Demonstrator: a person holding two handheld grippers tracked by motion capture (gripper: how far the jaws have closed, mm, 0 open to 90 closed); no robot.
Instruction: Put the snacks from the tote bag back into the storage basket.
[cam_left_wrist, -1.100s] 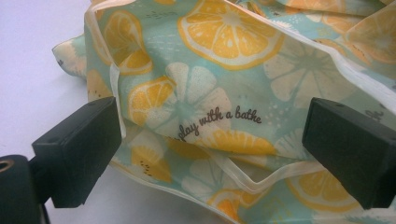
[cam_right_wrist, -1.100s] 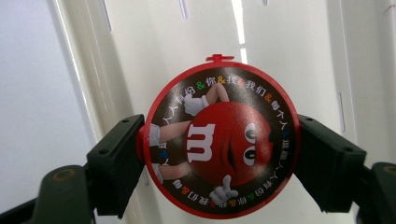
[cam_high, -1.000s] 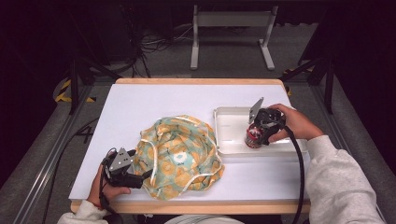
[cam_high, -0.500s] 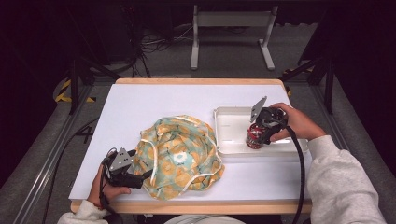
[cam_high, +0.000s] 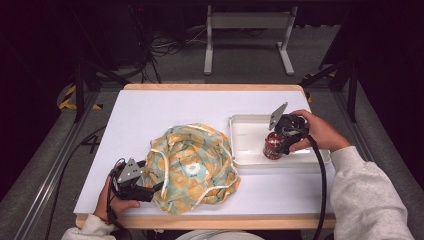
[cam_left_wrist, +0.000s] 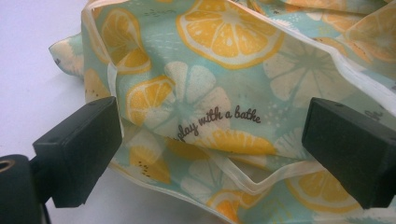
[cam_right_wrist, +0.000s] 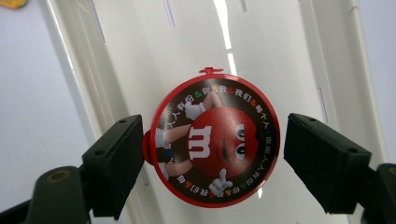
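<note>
Your right gripper (cam_right_wrist: 212, 154) just opened off the red tin (cam_right_wrist: 215, 140), standing in the white tray (cam_high: 240, 135) by its right rim; your left gripper (cam_left_wrist: 210, 154) gapes at the bag (cam_high: 192, 167) edge.

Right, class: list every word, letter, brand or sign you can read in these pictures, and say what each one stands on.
"play with a bathe": dark script on the lemon-print cloth bag, between the left gripper jaws.
"m": white letter on the red round container lid, standing in the white tray.
Ring of small coloured characters and "&" signs around that lid's rim: too small to read reliably.
Yellow-black floor markings: stripes, no words.
</note>
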